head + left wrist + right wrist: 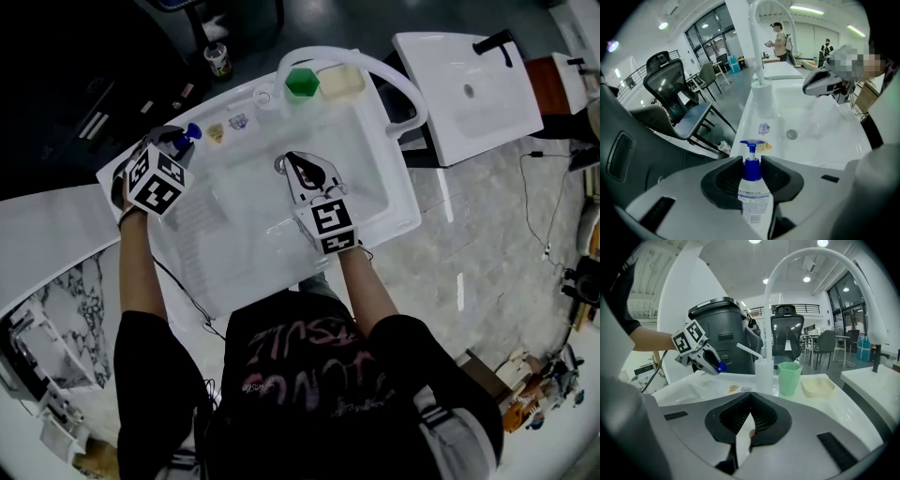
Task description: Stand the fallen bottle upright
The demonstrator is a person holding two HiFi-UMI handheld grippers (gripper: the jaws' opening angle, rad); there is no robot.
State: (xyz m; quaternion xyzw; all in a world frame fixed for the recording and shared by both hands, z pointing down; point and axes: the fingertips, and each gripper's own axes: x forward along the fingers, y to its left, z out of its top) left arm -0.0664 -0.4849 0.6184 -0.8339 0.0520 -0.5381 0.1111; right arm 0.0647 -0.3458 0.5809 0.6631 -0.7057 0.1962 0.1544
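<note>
White sink unit with a deep basin [246,202] fills the head view, with grey floor beyond it. On the far rim a green cup [302,82] stands just left of a beige soap dish [341,82], under a white arching faucet [394,80]. At the unit's left corner the left gripper [176,139] grips the bottle [191,132], whose blue pump head pokes out past the jaw tips on the far side. The right gripper [298,167] hangs over the middle of the basin with its jaws pressed together and nothing between them.

From the left gripper view, the jaws pinch the bottle [752,187] at the shoulder. Its blue collar sits between the pads, its white labelled body runs back toward the camera, and the pump points away along the jaws. Beyond it lie two small stickers [764,146] on the rim, the drain [792,134] in the basin and the faucet base [762,96]. An office chair [670,89] is at the left, and the right gripper [824,82] is far right.

Looking through the right gripper view, the dark pads meet at their tips and hold nothing. Across the sink the left gripper [712,363] tilts down, the blue pump at its tip. The green cup [789,377] and soap dish [818,387] stand to the right, and a dark bin [724,333] is behind.
</note>
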